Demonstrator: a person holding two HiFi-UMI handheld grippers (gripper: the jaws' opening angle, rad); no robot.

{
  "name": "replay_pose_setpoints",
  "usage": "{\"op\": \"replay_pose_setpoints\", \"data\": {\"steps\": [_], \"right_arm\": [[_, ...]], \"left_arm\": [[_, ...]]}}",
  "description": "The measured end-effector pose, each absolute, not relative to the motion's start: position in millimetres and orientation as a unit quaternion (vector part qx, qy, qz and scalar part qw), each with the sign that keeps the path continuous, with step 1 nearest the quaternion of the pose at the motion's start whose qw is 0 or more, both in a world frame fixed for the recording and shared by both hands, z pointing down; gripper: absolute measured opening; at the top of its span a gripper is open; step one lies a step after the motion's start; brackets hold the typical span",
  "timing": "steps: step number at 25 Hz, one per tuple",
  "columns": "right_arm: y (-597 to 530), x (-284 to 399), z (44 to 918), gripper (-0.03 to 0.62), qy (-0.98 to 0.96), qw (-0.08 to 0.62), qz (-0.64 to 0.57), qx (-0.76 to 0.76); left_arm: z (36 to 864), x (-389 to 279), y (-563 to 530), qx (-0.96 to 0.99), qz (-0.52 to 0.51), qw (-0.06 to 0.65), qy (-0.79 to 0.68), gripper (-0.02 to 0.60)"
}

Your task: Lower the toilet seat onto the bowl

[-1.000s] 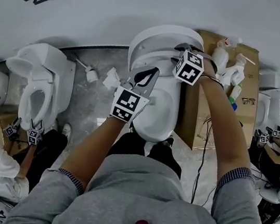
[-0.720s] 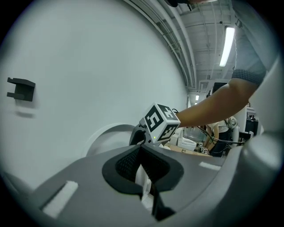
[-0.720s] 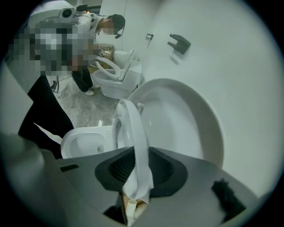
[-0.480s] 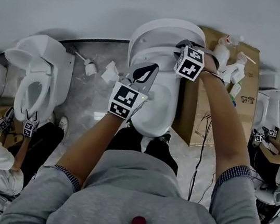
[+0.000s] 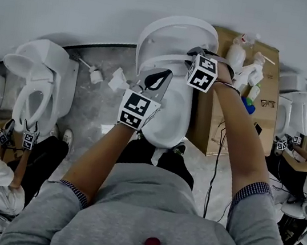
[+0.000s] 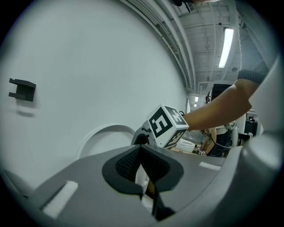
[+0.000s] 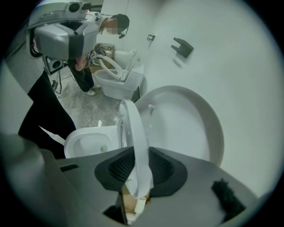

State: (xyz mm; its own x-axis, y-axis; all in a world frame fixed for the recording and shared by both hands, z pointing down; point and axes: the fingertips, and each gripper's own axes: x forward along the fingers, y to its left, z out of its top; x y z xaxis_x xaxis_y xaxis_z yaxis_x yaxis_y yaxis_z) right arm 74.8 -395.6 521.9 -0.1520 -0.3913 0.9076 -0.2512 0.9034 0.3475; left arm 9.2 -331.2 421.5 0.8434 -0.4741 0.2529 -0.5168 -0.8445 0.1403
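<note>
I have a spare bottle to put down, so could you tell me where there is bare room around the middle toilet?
The grey floor between the left toilet and the middle toilet is bare below the brush. The near left corner of the cardboard box is free too. Its far end is crowded with bottles, and cables cross the floor beside it.

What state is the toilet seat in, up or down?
Up. In the right gripper view the toilet seat stands near upright, clear of the bowl and apart from the raised lid behind it.
</note>
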Motion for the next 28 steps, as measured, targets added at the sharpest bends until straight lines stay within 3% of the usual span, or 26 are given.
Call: {"op": "replay_pose_setpoints", "data": {"steps": [28], "right_arm": [[-305.1,62.2,530.0,0.106,-0.746,0.627,-0.099,0.201]], "left_arm": [[437.3,7.0,-268.1,0.953,0.104,0.122,-0.258,0.009]]}}
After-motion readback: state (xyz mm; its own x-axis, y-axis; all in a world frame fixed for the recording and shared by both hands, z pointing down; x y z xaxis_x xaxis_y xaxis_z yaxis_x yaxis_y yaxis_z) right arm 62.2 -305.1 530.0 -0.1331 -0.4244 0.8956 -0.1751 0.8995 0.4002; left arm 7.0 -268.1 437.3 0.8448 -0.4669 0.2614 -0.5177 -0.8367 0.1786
